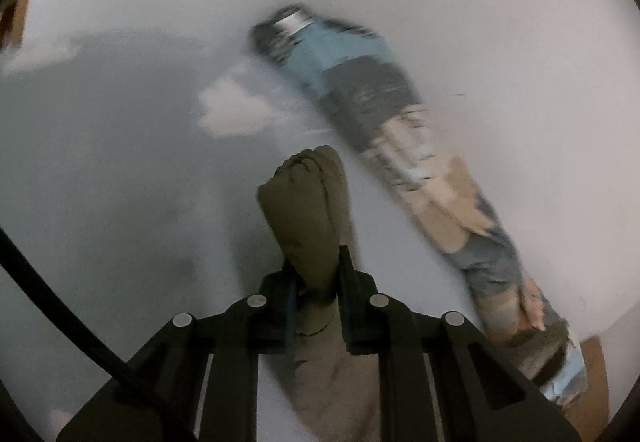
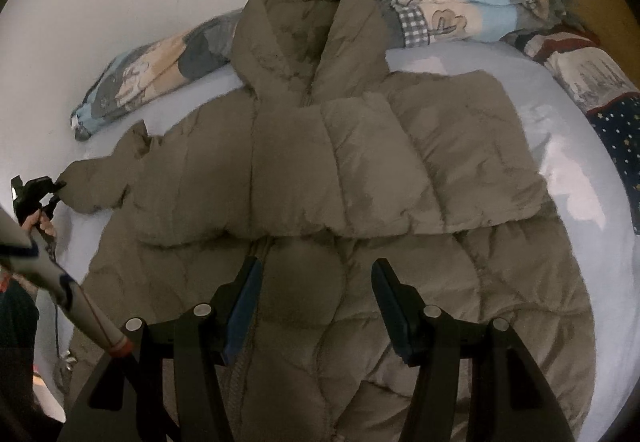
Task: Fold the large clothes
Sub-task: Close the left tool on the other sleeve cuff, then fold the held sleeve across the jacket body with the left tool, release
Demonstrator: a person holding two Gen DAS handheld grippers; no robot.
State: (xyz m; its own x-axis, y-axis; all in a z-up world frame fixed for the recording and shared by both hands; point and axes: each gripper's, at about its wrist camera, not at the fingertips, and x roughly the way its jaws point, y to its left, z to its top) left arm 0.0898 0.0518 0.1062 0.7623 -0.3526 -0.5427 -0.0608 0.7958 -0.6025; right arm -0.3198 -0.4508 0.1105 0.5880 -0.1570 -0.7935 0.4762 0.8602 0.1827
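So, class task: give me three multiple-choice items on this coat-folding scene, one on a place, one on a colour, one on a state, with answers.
1. What lies behind the coat's hood?
A. a patterned quilt
B. a laptop
C. a chair

2. What colour is the puffer coat?
A. red
B. olive-brown
C. white

3. How is the left gripper?
A. open, empty
B. shut on the sleeve cuff
C. holding the hood

Answers:
1 A: the patterned quilt runs behind the hood.
2 B: the puffer coat is olive-brown.
3 B: the left gripper has its fingers clamped on the sleeve cuff.

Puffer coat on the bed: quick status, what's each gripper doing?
Left gripper shut on the sleeve cuff. Right gripper open, above the olive puffer coat, holding nothing. Right sleeve already folded across. Patterned quilt beside the hood.
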